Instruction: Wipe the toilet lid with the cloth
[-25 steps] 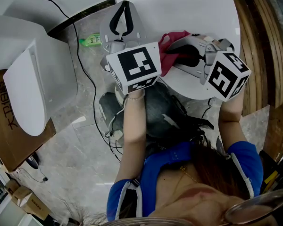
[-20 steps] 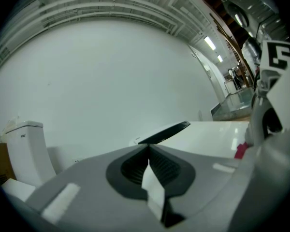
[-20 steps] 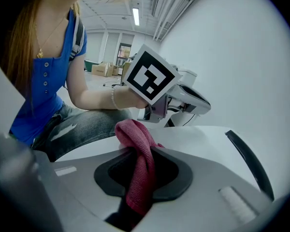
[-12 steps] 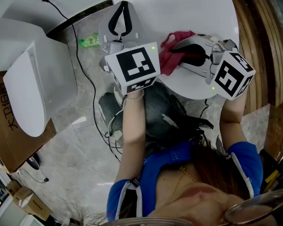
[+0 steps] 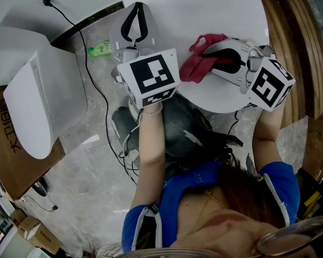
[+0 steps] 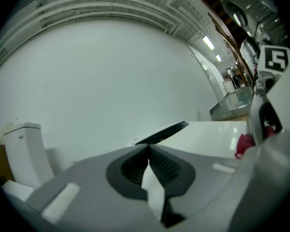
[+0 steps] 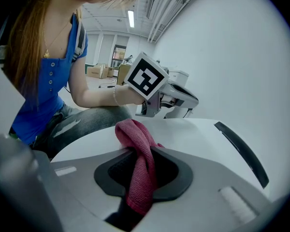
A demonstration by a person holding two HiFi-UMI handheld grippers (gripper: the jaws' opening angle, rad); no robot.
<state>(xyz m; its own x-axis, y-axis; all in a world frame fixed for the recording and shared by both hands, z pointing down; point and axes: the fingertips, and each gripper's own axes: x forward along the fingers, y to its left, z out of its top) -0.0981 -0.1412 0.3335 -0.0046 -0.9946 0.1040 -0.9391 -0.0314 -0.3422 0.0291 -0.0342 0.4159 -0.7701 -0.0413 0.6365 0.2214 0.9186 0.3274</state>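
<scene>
My right gripper (image 5: 205, 53) is shut on a dark red cloth (image 5: 195, 64), held just over the near edge of a white round table (image 5: 204, 4). In the right gripper view the cloth (image 7: 139, 170) hangs bunched between the jaws of that gripper (image 7: 140, 153). My left gripper (image 5: 135, 7) hangs at the table's left edge with its jaws together and nothing in them; the left gripper view shows the same gripper (image 6: 149, 151). The white toilet (image 5: 48, 85) stands far left on the floor, its lid (image 5: 26, 109) well away from both grippers.
A green bottle (image 5: 99, 49) lies on the floor by the wall. A black cable (image 5: 97, 85) runs across the tiles past the toilet. A cardboard box (image 5: 0, 144) sits at the left edge. Wooden panelling (image 5: 299, 52) rises at the right. My knees are under the table.
The right gripper has drifted a little to the right and away from me with the cloth. The left gripper has barely moved.
</scene>
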